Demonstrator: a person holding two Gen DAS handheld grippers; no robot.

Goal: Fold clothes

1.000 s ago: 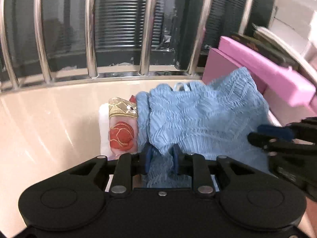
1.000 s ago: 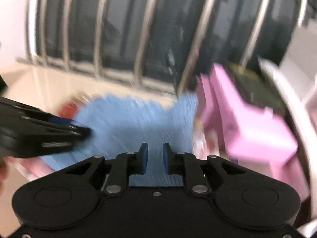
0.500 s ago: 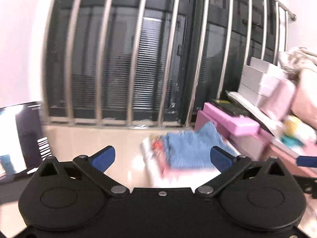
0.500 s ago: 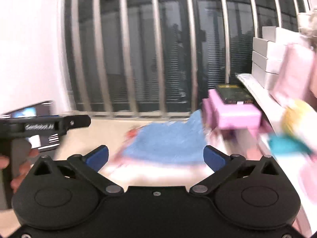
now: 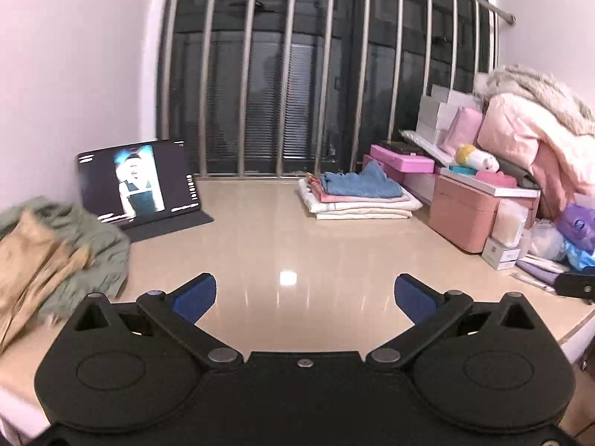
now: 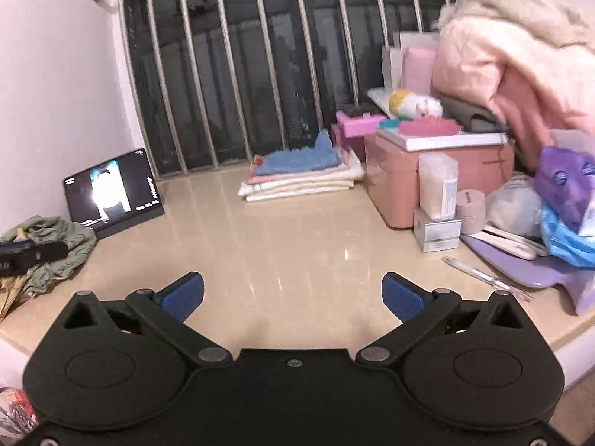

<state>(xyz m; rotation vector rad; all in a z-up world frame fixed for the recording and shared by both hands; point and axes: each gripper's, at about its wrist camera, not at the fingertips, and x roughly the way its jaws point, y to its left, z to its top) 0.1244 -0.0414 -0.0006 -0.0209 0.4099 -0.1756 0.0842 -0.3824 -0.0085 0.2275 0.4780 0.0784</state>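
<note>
A folded blue knit garment tops a stack of folded clothes far back by the window bars; the right wrist view shows the blue garment on the stack too. A loose heap of green and tan clothes lies at the left, seen in the right wrist view as the heap. My left gripper is open and holds nothing above the beige surface. My right gripper is open too, with nothing between its pads. Part of the left gripper shows over the heap.
A lit tablet leans at the back left. Pink boxes, jars, bags and a pink coat crowd the right side. Window bars close the back. The glossy beige surface lies between the grippers and the stack.
Both grippers let go of the blue garment on the stack, opened wide and pulled far back from it. The heap of loose clothes has come into view at the left.
</note>
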